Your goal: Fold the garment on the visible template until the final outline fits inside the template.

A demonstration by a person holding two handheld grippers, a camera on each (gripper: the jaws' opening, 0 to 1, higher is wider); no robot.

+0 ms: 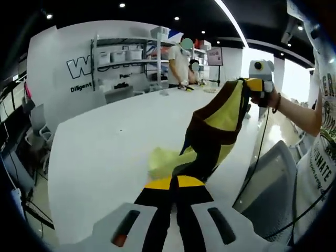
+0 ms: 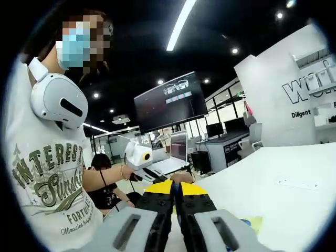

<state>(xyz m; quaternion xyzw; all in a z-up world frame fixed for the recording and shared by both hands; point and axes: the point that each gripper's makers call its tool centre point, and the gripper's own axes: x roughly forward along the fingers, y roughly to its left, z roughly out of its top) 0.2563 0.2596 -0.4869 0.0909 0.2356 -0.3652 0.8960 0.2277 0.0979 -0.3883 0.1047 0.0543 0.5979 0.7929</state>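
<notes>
In the left gripper view, the left gripper (image 1: 174,195) rises from six o'clock with its yellow-tipped black jaws pressed together; dark cloth lies right against the tips, but I cannot tell whether any of it is pinched between them. The garment (image 1: 215,131), dark brown and black with bright yellow panels, hangs in the air as a stretched band running from the jaw tips up toward one o'clock. Its upper end is pinched in the right gripper (image 1: 258,87), which a hand (image 1: 268,100) grips at about two o'clock. A pale yellow-green part of the garment lies crumpled on the white table (image 1: 105,152) just left of centre. A person in a white printed T-shirt (image 1: 323,157) stands at three o'clock. At twelve o'clock, beyond the table, stand metal shelves (image 1: 126,58) and two people.

In the right gripper view, the right gripper (image 2: 177,195) comes up from six o'clock, jaws drawn together, with only a thin dark seam between the yellow tips; what they clamp is not visible here. The left gripper (image 2: 139,156) shows at about seven o'clock from centre, held in a hand. The person wearing the T-shirt (image 2: 50,184) occupies nine o'clock. The white table (image 2: 283,189) spreads toward four o'clock, and a dark screen (image 2: 170,102) hangs near centre.
</notes>
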